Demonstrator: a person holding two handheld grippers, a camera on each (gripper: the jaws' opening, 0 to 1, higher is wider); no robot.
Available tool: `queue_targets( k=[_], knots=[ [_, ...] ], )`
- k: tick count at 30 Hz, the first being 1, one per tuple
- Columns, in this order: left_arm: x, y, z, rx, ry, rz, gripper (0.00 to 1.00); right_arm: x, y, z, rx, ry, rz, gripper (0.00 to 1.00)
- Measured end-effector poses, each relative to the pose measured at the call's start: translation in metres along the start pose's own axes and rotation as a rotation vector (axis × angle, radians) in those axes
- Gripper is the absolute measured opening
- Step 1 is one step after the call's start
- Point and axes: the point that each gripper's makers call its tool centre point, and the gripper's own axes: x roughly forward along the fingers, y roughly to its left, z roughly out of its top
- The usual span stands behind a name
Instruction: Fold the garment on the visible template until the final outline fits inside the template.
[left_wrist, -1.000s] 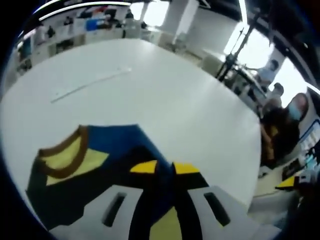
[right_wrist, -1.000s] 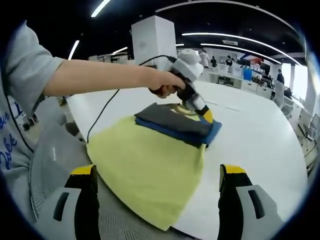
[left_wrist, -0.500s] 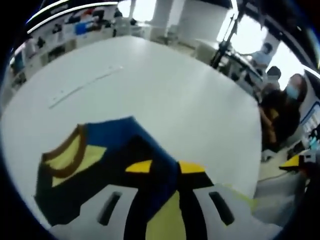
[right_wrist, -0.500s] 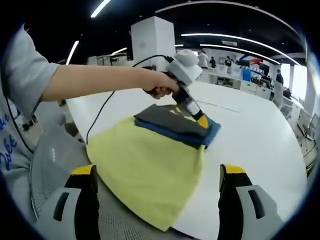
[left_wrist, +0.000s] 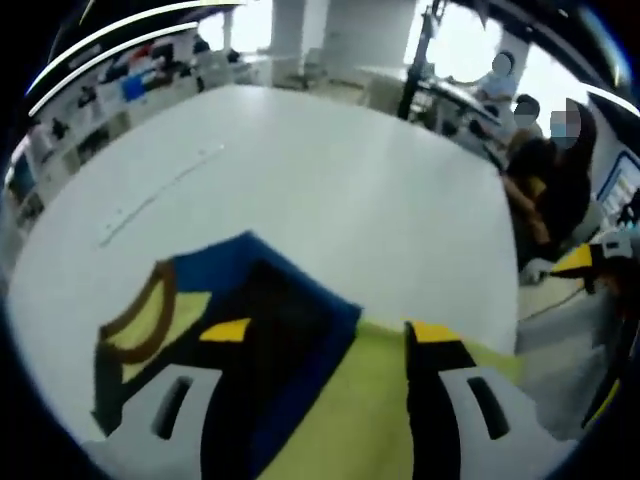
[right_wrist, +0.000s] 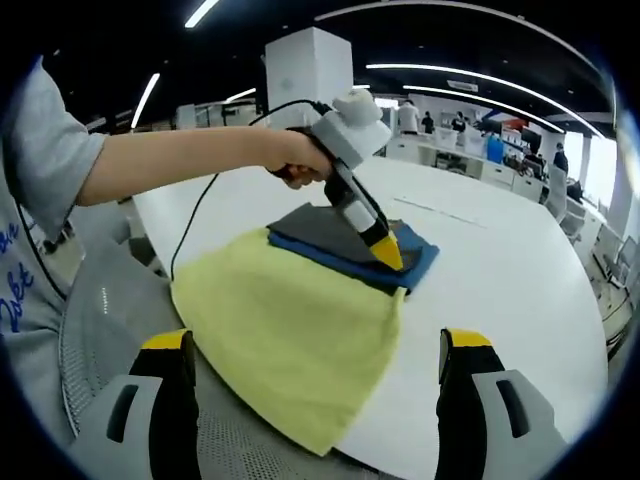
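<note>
A garment (right_wrist: 335, 236), dark grey with blue, lies folded on a yellow template cloth (right_wrist: 285, 325) at the near edge of the white table (right_wrist: 500, 260). In the left gripper view the garment (left_wrist: 270, 310) shows a brown collar (left_wrist: 140, 318) with yellow inside, and the template cloth (left_wrist: 345, 410) lies under my jaws. My left gripper (left_wrist: 330, 331) is open just above the garment's blue edge. A hand holds that left gripper (right_wrist: 383, 252) tilted down at the fold's near right corner. Back over the table's near edge, my right gripper (right_wrist: 316, 345) stands open and holds nothing.
A person's bare arm (right_wrist: 180, 160) and a black cable (right_wrist: 205, 215) reach in from the left. The template cloth overhangs the table's near edge. Seated people (left_wrist: 545, 160) are beyond the table's far side. A thin line (left_wrist: 160, 190) marks the tabletop.
The left gripper's jaws have spread apart from nearly together. In the right gripper view it has swung down along the folded garment to its near right corner. The right gripper has stayed still.
</note>
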Motion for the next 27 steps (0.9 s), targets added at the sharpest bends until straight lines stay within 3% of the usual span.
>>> queue_targets(
  k=[16, 23, 27],
  knots=[
    [-0.032, -0.016, -0.008, 0.05, -0.027, -0.03, 0.79, -0.003, -0.001, 0.012, -0.06, 0.016, 0.007, 1.0],
    [-0.048, -0.016, -0.018, 0.052, -0.021, -0.014, 0.86, -0.007, -0.002, 0.015, -0.08, 0.022, 0.001, 1.0],
    [-0.061, -0.018, -0.021, 0.048, -0.054, -0.001, 0.91, -0.008, -0.002, 0.018, -0.084, 0.021, 0.002, 1.0]
  ],
)
